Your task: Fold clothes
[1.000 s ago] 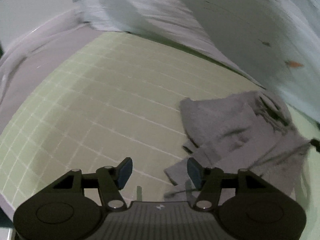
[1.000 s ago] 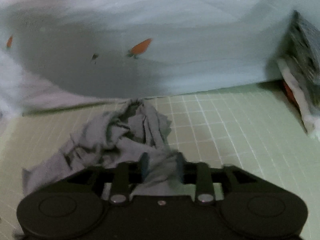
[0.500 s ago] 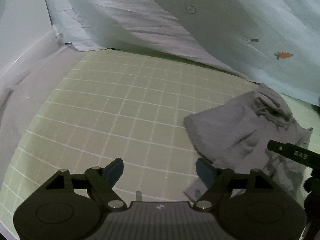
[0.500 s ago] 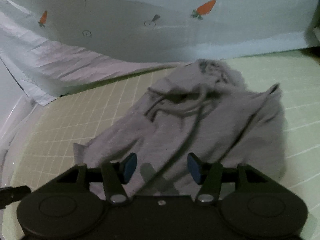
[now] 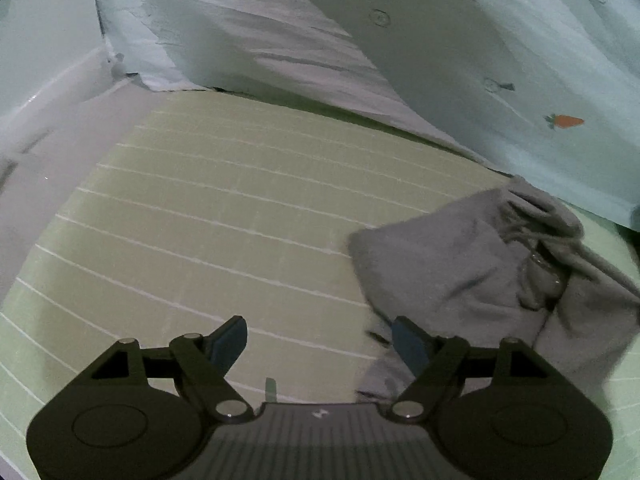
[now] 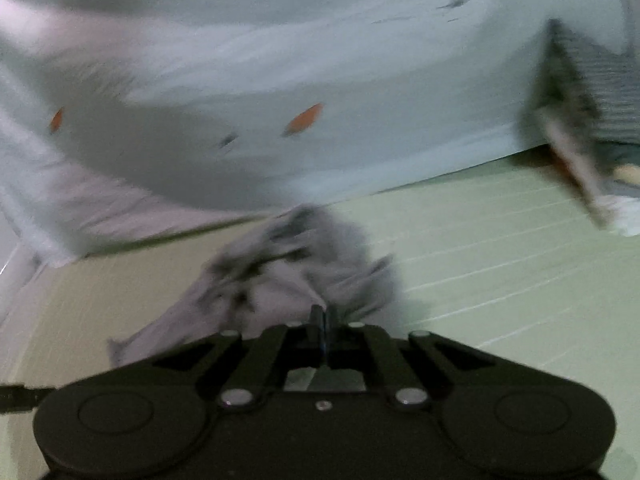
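Two views are given, one along each pair of tongs. In the left wrist view, a pale green mat ruled with white grid lines (image 5: 224, 216) is seen spread over the surface, with a plain whitish cloth (image 5: 52, 152) lying along its left edge. The left tongs (image 5: 320, 340) are held low over the mat with their blue-padded fingers (image 5: 230, 338) standing wide apart and nothing between them; only bare mat is seen in the gap. Just beside the right finger, and partly behind it, a crumpled grey fleece garment with a drawstring (image 5: 472, 276) is heaped on the right part of the mat. Behind mat and garment, a light blue sheet printed with small orange carrots (image 5: 520, 60) is draped.

In the right wrist view, which is blurred, the same grey garment (image 6: 288, 280) is found bunched left of centre on the green mat (image 6: 500, 264). The right tongs (image 6: 322, 316) are brought fully together, having just been closing, and a fold of the grey garment appears to be pinched between them, the cloth being drawn up into a peak at their tips. To the far right, a striped, dark grey piece of fabric (image 6: 600, 80) is seen at the mat's edge, too smeared to be identified.
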Demonstrator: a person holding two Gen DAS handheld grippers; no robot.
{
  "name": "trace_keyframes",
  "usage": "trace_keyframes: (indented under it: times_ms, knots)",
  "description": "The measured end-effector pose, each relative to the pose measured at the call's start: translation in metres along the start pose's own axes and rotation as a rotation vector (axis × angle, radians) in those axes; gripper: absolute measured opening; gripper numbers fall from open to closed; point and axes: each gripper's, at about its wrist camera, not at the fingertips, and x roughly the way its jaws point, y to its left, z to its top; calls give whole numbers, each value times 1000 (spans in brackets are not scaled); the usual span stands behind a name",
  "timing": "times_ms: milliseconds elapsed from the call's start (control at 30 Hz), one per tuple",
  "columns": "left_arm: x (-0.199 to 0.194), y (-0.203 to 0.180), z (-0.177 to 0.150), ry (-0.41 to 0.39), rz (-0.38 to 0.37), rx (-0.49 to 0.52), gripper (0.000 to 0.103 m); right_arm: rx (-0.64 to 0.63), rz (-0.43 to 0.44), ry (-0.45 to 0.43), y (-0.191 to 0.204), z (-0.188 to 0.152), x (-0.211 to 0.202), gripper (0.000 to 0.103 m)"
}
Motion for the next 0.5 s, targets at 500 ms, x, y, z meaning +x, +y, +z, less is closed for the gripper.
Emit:
trace_keyframes:
  times_ms: [500]
  knots:
    - [12,-62,-12,26,2,-48,83,-7,-62,77,-78,13,9,34]
